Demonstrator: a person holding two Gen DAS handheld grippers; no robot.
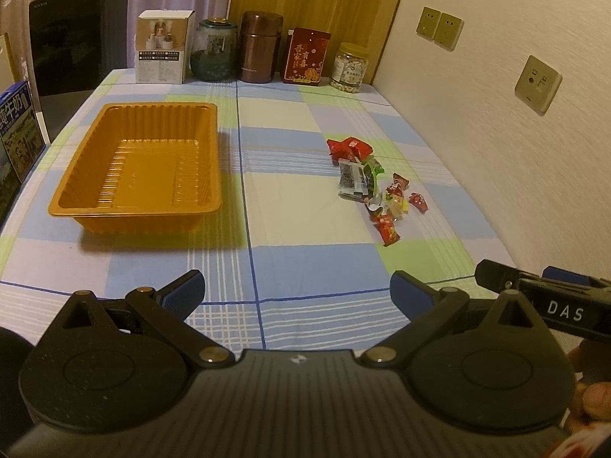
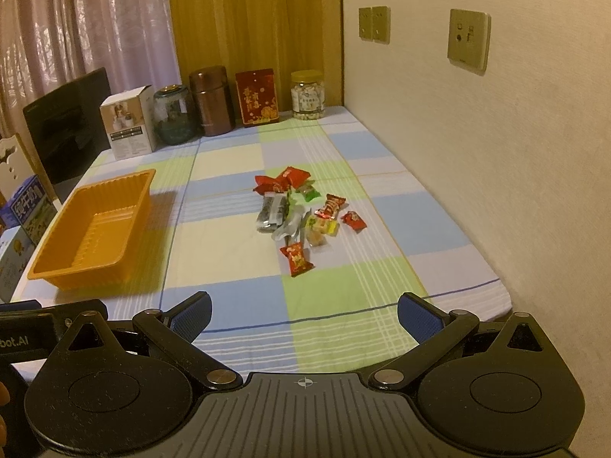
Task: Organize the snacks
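Table (image 1: 290,210) under a checked cloth, blue, green and cream, runs ahead of both grippers to a far wall. Dark screen (image 1: 80,38) stands at the far left edge, beyond the left finger of the left gripper (image 1: 297,292). Orange tray (image 1: 95,206), empty, sits ahead and to the left of the left gripper's fingers, resting flat on the cloth; in the right wrist view the tray (image 2: 49,271) lies well off to the left of the right gripper (image 2: 304,315). Back row along the far edge, straight ahead of the fingers: white box (image 1: 164,47), glass jar (image 1: 214,49), brown canister (image 1: 260,47), red box (image 1: 307,57), nut jar (image 1: 350,68). Blue carton (image 1: 17,133) at the left margin. Snacks (image 1: 376,183), a loose pile of wrapped pieces, red, green, black and yellow, lie on the cloth ahead and right of the left gripper's fingers, well apart from the tray; from the right gripper the snacks (image 2: 301,213) are nearly dead ahead, between the finger lines, nearest red packet (image 2: 296,258) set slightly apart. Left gripper: fingers spread wide, nothing between them, above the near cloth. Right gripper: fingers likewise wide apart, holding nothing. Part of the right gripper's body (image 1: 553,305) shows at the right of the left view, a hand (image 1: 592,400) beneath it.
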